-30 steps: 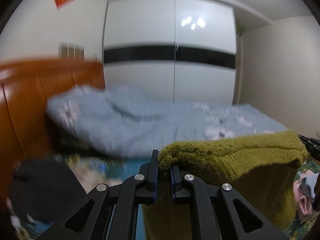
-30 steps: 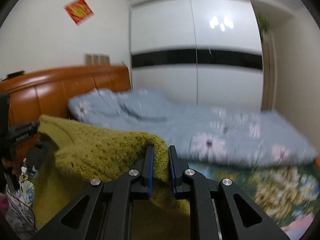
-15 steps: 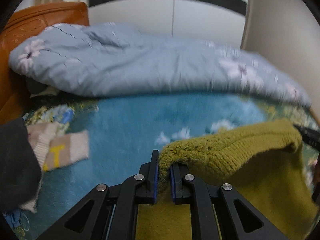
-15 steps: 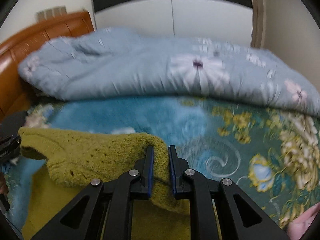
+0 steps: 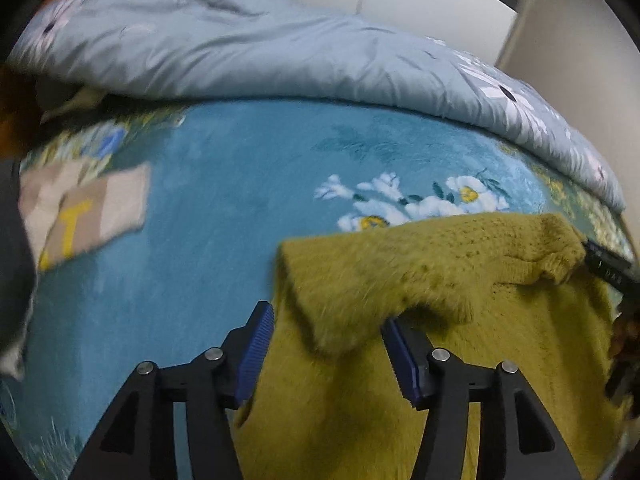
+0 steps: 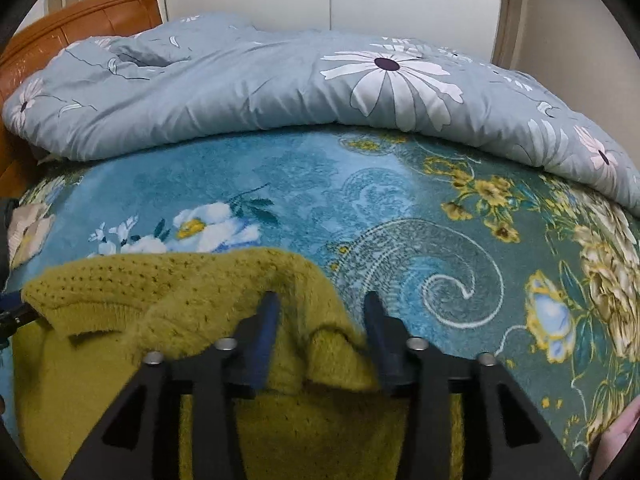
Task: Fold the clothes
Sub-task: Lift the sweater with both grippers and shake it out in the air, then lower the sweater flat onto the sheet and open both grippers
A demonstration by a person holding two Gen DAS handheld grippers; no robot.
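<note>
At the far left of the left wrist view a folded beige garment [image 5: 86,216] is seen lying on the teal floral blanket [image 5: 224,184] of the bed, well apart from the work; it is best left undisturbed. Beyond the blanket a grey-blue duvet [image 5: 280,48] is bunched along the far side of the bed, so the clear area for laying out is limited to the teal surface in front of it.

The left gripper [image 5: 326,344] is seen with its jaws released and spread wide, the edge of the olive-green knitted sweater [image 5: 440,280] drooping loose between them and over the right-hand pad. The sweater is draped low on the blanket, its upper edge doubled over in a thick roll.

In the right wrist view the right gripper [image 6: 320,320] is likewise released, its jaws parted with a bunched fold of the sweater [image 6: 168,300] lying between and around them, nothing being pinched.

The step in hand is judged to be the setting down and flattening of the sweater before the first fold. It would be done well if both grippers were drawn straight back, so that the fuzzy knit is not snagged on the ribbed pads, and if the rolled top edge were then pulled out flat. Wrinkles should be smoothed towards the outer edges, as a heavy knit is likely to hold lumps.
</note>
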